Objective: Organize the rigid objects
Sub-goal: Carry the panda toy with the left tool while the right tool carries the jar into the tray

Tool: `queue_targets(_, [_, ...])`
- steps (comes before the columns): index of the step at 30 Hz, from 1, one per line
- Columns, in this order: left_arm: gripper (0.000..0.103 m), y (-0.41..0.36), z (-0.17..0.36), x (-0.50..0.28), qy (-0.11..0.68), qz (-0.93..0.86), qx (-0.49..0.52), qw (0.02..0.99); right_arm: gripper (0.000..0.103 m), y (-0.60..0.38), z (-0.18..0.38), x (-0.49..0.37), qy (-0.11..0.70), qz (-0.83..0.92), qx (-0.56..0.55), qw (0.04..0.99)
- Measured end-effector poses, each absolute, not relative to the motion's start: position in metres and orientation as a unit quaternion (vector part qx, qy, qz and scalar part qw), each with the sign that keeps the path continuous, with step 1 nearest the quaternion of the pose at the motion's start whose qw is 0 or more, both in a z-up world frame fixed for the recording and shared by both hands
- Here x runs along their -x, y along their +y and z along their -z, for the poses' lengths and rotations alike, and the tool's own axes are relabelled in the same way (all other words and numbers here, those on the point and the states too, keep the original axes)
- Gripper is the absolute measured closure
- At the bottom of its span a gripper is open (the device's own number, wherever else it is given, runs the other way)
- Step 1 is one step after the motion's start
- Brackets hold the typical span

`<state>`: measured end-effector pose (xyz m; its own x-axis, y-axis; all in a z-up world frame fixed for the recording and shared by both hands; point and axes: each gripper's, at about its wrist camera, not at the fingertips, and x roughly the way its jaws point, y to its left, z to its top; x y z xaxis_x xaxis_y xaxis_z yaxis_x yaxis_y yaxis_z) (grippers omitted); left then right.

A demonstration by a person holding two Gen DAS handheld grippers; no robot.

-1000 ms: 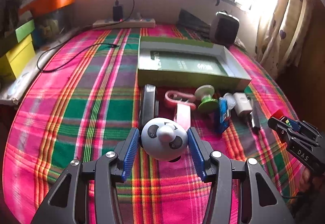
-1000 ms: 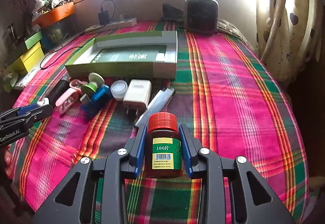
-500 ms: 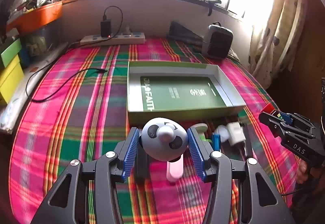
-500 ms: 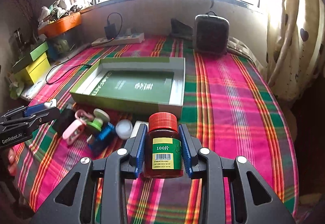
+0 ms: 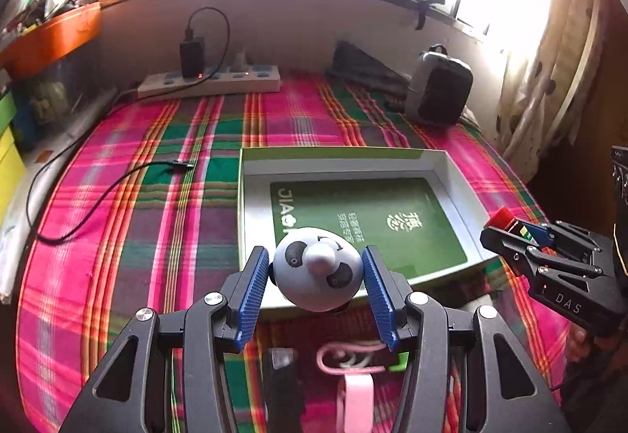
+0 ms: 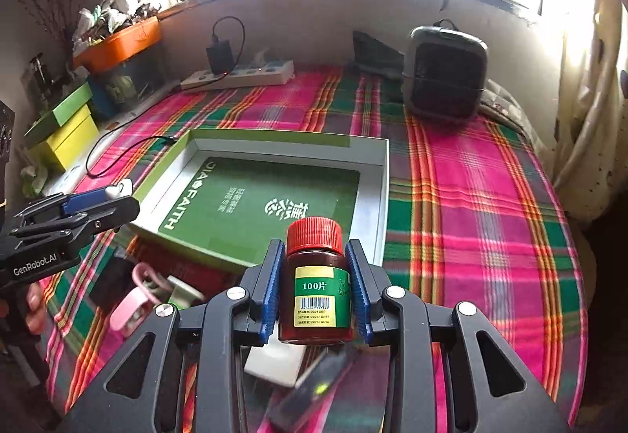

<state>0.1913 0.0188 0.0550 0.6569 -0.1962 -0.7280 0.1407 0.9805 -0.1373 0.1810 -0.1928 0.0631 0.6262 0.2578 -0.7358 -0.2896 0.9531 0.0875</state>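
Gripping a panda ball (image 5: 316, 268) in left gripper (image 5: 316, 291), a bottle (image 6: 316, 282) in right gripper (image 6: 316, 289), both hovering level at box's (image 5: 463, 193) near edge.

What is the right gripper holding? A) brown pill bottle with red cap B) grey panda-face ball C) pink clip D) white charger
A: in the right wrist view the right gripper is shut on the brown pill bottle with a red cap and green label; the grey panda-face ball sits in the left gripper.
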Motion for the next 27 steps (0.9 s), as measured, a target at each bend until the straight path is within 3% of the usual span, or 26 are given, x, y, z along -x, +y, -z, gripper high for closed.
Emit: queue_targets(27, [0.054, 0.005, -0.023, -0.225, 0.445, 0.094, 0.017, 0.890, 0.070, -0.176, -0.027, -0.230, 0.445, -0.174, 0.031, 0.878])
